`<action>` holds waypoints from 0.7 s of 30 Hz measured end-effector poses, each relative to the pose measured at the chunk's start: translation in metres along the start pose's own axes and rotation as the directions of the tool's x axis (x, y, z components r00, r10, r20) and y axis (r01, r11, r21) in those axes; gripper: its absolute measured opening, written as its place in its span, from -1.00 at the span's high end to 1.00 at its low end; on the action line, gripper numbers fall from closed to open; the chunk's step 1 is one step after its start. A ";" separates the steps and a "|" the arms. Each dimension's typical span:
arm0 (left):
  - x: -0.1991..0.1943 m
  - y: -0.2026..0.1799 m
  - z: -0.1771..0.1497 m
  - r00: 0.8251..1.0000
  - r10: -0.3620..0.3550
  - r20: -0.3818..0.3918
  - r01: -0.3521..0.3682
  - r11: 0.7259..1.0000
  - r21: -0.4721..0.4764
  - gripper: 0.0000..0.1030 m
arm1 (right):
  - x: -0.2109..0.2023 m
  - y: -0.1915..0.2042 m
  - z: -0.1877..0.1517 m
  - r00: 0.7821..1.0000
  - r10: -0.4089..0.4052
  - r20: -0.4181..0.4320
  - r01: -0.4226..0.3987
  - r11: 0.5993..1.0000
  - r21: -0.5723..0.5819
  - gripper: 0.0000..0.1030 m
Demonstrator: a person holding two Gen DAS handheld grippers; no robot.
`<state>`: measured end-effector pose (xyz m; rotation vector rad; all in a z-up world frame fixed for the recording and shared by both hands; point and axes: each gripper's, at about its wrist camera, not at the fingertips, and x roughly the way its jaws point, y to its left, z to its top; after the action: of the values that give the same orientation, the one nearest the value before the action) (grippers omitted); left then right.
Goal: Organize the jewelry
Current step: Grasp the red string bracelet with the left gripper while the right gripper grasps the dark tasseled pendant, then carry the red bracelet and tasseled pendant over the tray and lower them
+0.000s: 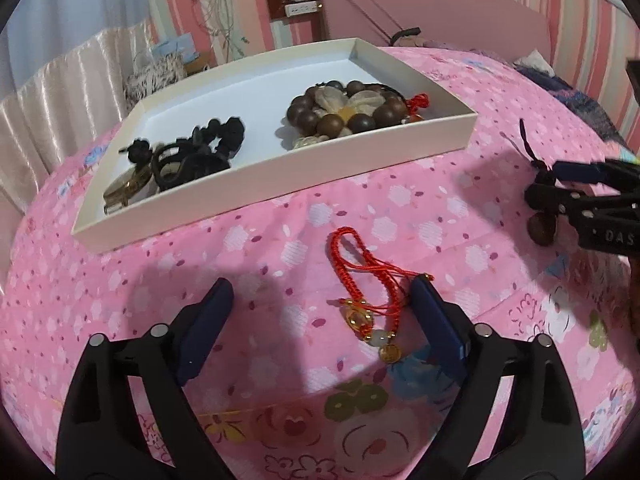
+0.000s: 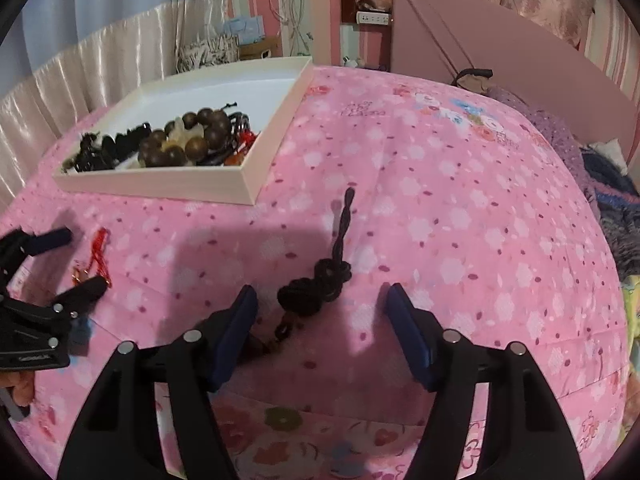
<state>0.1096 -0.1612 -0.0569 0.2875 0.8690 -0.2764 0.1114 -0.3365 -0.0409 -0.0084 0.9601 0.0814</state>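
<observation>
A red cord bracelet (image 1: 362, 276) with gold charms lies on the pink bedspread between the fingers of my open left gripper (image 1: 322, 294), close to the right finger. A dark knotted cord piece (image 2: 320, 284) with a brown bead lies between the fingers of my open right gripper (image 2: 322, 306). The white tray (image 1: 280, 164) behind holds a brown bead bracelet (image 1: 348, 110), black bead jewelry (image 1: 196, 152) and a gold-toned watch (image 1: 124, 192). The tray also shows in the right wrist view (image 2: 160, 188). My right gripper shows at the right edge of the left wrist view (image 1: 548, 192).
The pink floral bedspread (image 2: 460, 200) covers the whole surface. A pink headboard (image 1: 432, 12) stands behind. Dark purple clothes (image 2: 600, 176) lie at the right. My left gripper (image 2: 76, 260) shows at the left edge of the right wrist view, over the red bracelet (image 2: 100, 248).
</observation>
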 end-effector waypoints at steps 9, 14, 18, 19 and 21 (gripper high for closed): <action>-0.012 -0.026 -0.001 0.999 -0.027 0.039 0.022 0.991 0.133 0.28 | -0.003 0.002 0.001 1.000 -0.002 0.023 0.002 1.000 -0.016 0.51; -0.017 -0.034 -0.002 0.995 -0.095 0.037 0.088 0.983 0.162 0.80 | -0.004 -0.001 0.002 0.999 0.020 0.026 -0.020 1.000 0.004 0.55; -0.019 -0.023 -0.002 0.988 -0.148 0.042 0.143 0.984 0.110 0.81 | -0.007 -0.007 0.003 0.998 0.034 0.050 -0.036 0.999 0.039 0.56; -0.019 -0.018 -0.001 0.987 -0.152 0.047 0.148 0.985 0.089 0.82 | -0.009 -0.009 0.004 0.997 0.034 0.066 -0.038 0.998 0.053 0.56; -0.020 -0.006 -0.001 0.985 -0.162 0.065 0.159 0.986 0.047 0.94 | -0.015 -0.013 0.006 0.993 0.055 0.108 -0.063 0.995 0.078 0.56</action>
<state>0.0941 -0.1643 -0.0427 0.2459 0.8202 -0.4526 0.1090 -0.3507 -0.0259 0.0986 0.8575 0.0965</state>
